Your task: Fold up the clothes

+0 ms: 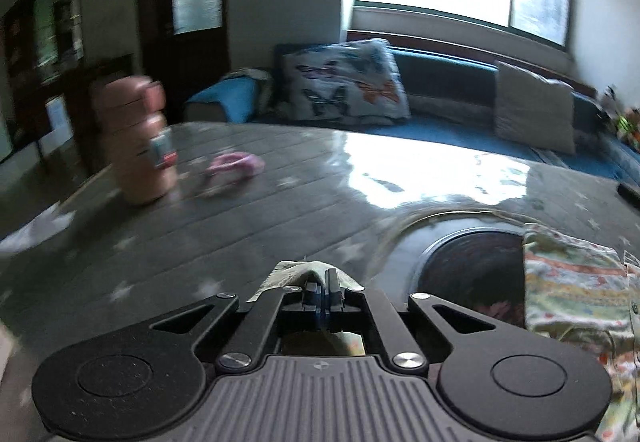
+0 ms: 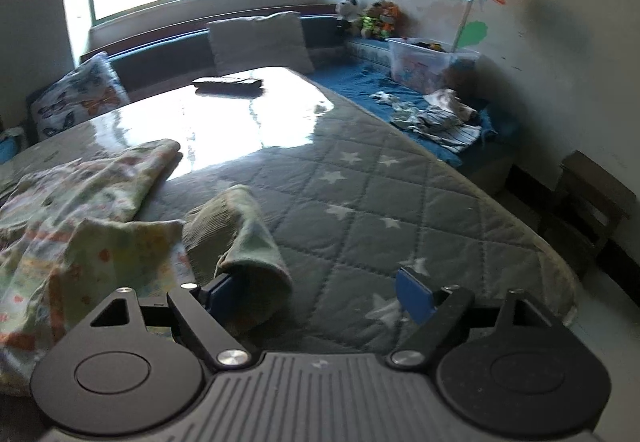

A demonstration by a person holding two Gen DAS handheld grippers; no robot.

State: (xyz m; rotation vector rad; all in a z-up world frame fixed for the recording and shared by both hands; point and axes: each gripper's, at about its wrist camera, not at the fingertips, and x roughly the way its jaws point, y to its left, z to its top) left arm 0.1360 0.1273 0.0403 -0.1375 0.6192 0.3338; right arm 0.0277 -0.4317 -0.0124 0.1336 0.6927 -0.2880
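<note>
A pale patterned garment (image 2: 80,202) lies crumpled on the grey star-quilted table cover (image 2: 380,202). In the left wrist view my left gripper (image 1: 322,288) is shut on a greenish edge of that garment (image 1: 298,270); more of its printed cloth (image 1: 580,294) lies at the right. In the right wrist view my right gripper (image 2: 316,294) stands open just above the table. A ribbed greenish cuff of the garment (image 2: 244,238) rests against its left finger (image 2: 218,292), while the right finger (image 2: 414,296) is over bare cover.
A pink bottle (image 1: 138,138) and a small pink item (image 1: 236,164) stand far left on the table. A round dark inset (image 1: 476,270) sits in the table. A dark flat object (image 2: 228,82) lies at the far end. A blue sofa (image 2: 400,82) with cushions, clothes and a bin runs alongside.
</note>
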